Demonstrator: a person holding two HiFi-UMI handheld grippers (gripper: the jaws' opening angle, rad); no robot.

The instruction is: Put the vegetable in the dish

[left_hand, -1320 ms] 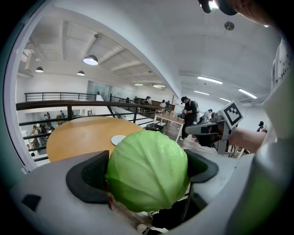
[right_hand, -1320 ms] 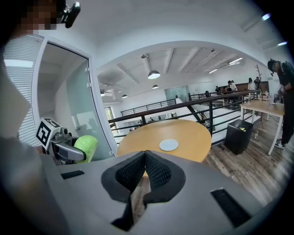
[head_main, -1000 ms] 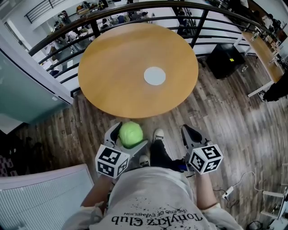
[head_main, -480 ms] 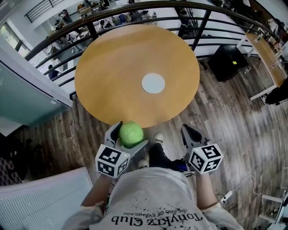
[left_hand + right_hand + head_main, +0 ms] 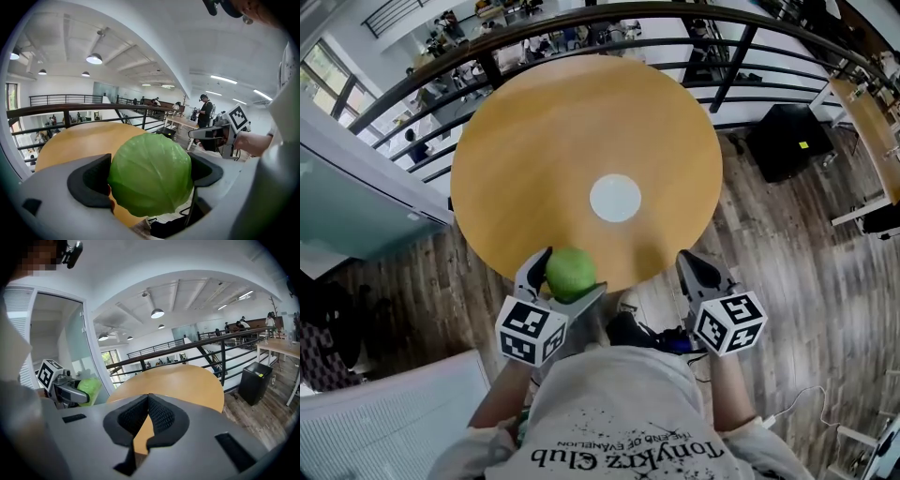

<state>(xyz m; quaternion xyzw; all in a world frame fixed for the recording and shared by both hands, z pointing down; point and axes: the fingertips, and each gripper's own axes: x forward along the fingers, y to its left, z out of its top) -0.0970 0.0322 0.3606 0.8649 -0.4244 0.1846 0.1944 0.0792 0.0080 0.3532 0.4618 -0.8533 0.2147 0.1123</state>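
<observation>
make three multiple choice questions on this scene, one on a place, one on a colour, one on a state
1. Where does the white dish lie?
A. near the middle of the round wooden table
B. on the floor
C. on the railing

2. What colour is the cabbage?
A. red
B. green
C. white

3. How does the right claw stand?
A. shut, with nothing in it
B. shut on a vegetable
C. wide open

Answers:
1. A, since the head view shows the dish on the tabletop, about at its centre.
2. B, since the leafy head clamped in the left claw is light green in every view.
3. A, since the right gripper view shows the pads meeting at their tips, with only the table visible beyond them.
</observation>
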